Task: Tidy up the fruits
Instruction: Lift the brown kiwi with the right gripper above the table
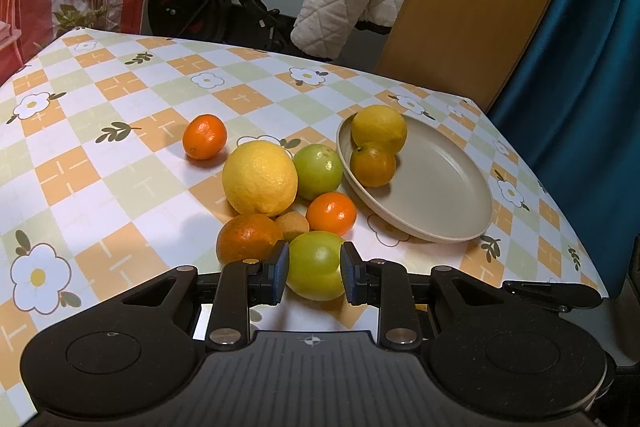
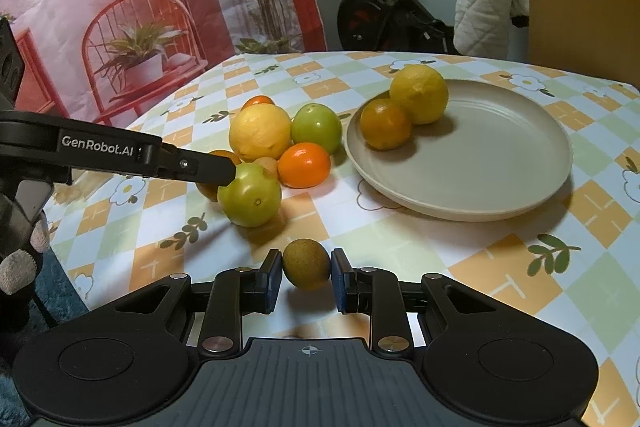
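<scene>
Both claws are loaded: the left claw [image 1: 314, 271] grips a green apple [image 1: 316, 265] at the near edge of the fruit pile, the right claw [image 2: 306, 277] pinches a small brown kiwi [image 2: 307, 269] above the worktop [image 2: 500, 267]. Each holds its fruit by the sides, apparently for carrying. Beyond, the plate [image 2: 500, 163] to the right already holds a lemon [image 2: 419, 93] and an orange [image 2: 385, 123]; other citrus waits just beside it.

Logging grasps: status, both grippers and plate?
Left gripper shut on green fruit. Right gripper shut on kiwi. Plate holds lemon, orange; path clear.
</scene>
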### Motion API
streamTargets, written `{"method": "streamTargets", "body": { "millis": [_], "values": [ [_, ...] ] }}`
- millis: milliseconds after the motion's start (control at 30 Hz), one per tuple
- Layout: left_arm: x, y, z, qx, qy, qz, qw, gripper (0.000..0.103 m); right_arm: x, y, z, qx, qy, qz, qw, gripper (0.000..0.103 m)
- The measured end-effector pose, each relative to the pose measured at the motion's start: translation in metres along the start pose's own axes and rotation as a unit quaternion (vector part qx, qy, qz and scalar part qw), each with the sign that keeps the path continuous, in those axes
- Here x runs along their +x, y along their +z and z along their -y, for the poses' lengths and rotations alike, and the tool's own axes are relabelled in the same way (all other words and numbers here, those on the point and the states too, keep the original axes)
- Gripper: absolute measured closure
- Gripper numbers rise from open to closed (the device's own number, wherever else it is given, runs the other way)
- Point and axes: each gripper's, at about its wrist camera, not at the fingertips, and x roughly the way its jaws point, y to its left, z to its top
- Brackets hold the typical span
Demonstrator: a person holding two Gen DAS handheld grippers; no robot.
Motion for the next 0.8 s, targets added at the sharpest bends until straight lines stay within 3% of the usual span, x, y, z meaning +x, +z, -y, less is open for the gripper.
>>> {"method": "streamTargets", "body": {
  "millis": [400,800],
  "values": [
    [0.01,0.003,0.008,0.011,-0.009,-0.004,0.9999,0.073,-0.001,0.0,0.003,0.005,-0.008,0.003,1.0,0.079],
    [0.023,0.013,0.034,0.034,-0.056,0.002,0.9978,0.073,-0.001,-0.001,0.004,0.007,-0.01,0.004,1.0,0.079]
  ]
}}
